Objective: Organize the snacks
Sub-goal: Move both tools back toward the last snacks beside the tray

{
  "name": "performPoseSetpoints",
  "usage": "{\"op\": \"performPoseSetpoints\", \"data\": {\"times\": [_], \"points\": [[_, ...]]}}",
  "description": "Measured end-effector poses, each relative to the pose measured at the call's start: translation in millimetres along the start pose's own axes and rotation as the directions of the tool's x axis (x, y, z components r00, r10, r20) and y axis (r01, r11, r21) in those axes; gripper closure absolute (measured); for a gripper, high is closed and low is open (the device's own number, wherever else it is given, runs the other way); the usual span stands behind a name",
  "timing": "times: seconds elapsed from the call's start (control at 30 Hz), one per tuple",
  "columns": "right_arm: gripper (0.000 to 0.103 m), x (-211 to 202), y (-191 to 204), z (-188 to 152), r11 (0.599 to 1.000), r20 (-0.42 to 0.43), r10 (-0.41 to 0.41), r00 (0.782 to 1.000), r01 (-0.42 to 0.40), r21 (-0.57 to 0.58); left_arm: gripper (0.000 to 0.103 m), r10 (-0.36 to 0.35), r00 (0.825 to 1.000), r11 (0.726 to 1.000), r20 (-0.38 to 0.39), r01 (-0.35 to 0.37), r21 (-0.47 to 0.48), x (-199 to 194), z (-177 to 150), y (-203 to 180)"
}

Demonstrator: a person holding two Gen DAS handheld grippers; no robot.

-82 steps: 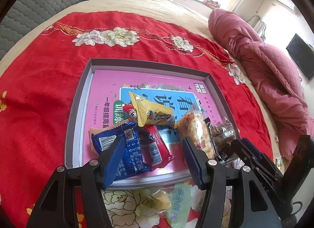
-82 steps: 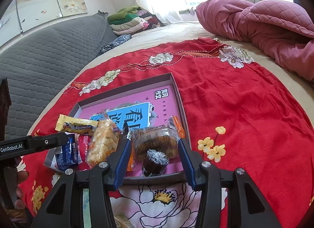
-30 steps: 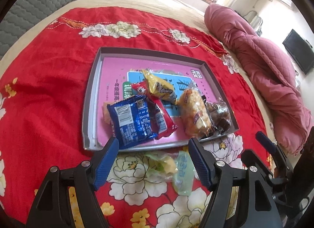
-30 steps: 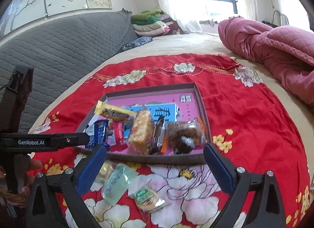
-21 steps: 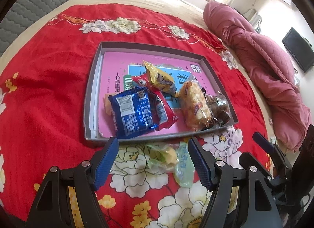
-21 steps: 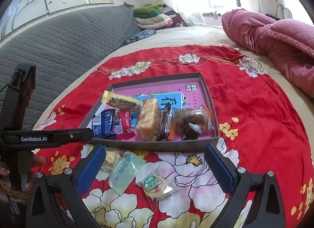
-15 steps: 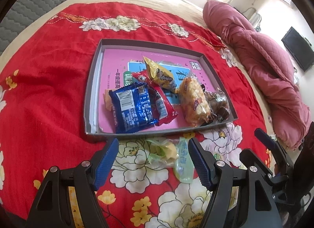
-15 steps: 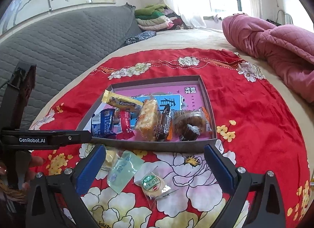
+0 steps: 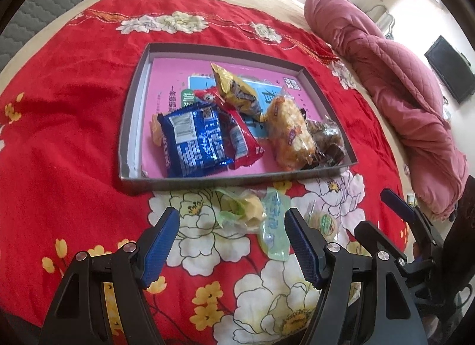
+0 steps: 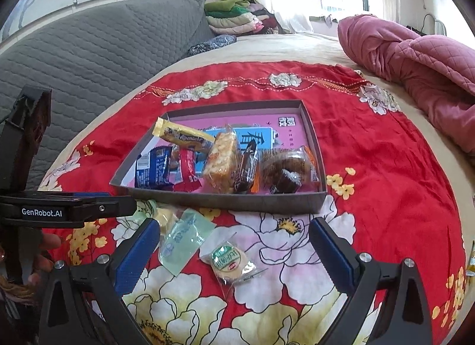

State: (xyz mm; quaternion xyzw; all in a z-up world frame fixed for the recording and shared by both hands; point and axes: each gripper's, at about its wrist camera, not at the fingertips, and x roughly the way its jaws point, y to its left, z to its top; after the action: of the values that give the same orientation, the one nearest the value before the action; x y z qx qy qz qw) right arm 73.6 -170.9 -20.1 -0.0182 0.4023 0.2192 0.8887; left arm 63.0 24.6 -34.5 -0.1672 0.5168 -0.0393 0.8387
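Right wrist view: both my grippers, left gripper [image 9: 231, 238] and right gripper [image 10: 234, 244], hang wide open and empty over three loose packets, so next I pick the round biscuit packet [image 10: 227, 260] for the tray [image 10: 219, 201].

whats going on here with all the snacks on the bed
A person holds a gripper in each hand over a red floral blanket, sorting snacks. Both the left gripper and the right gripper are open and empty. Most packets already lie in the grey tray. Three are outside it on the blanket: a yellow-green packet, a pale green sachet and a round wrapped biscuit.
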Motion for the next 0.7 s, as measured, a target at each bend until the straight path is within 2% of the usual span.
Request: {"op": "performPoseSetpoints", "data": {"times": [0.7], "points": [[0.002, 22, 3, -17, 0.998, -0.122, -0.049, 0.991, 0.043, -0.050, 0.028, -0.001, 0.997, 1.000, -0.074, 0.001, -0.001, 21, -13, -2]]}}
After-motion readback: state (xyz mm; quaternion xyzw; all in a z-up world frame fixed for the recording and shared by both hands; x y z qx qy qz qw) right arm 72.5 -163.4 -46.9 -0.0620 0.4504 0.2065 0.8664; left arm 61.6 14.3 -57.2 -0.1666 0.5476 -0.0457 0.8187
